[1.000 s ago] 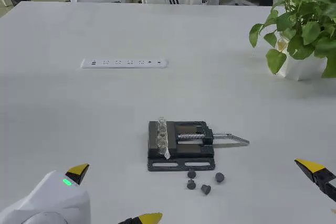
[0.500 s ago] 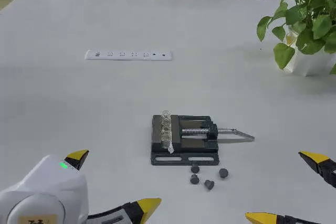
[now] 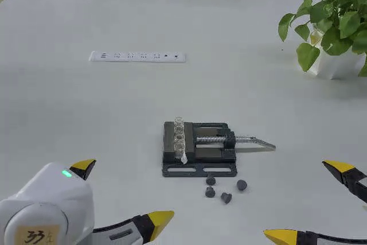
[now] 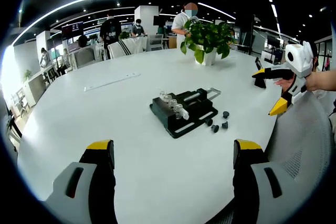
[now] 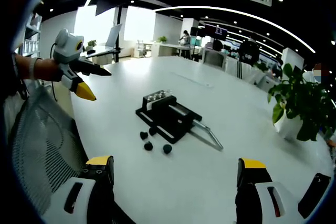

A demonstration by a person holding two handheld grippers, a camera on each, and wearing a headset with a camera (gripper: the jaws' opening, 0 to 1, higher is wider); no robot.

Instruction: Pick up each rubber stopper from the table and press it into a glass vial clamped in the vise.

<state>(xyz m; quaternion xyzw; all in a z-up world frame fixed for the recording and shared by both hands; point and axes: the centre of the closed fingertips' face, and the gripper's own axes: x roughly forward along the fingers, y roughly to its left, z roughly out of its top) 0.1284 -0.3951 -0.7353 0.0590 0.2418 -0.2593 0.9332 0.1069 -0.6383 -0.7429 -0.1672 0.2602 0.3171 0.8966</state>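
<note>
Compared with one second earlier, the second yellow tip of my right hand-held gripper [image 3: 309, 201] has come into the head view. The vise [image 3: 199, 156], the glass vials [image 3: 179, 136] and the rubber stoppers [image 3: 226, 197] keep the same arrangement. Both jaws of my right hand-held gripper are spread wide with nothing between them. My left hand-held gripper [image 3: 121, 194] is likewise fully spread and empty. Each has dark jaws with pointed yellow tips, and the left has a smooth white housing. The vise is black metal, flat and rectangular, with a threaded silver screw and a bent handle pointing to 3 o'clock. The vials are clear cylinders, upright in a row between the vise jaws at its 9 o'clock end. Four stoppers, dark grey, matte and stubby, lie loose on the pale grey surface [image 3: 86, 113] at 5 o'clock from the vise, just beside its base. A white power strip [image 3: 137, 56] lies at 11 o'clock and a leafy potted plant [image 3: 335, 15] stands at 2 o'clock, both well apart from the vise.
</note>
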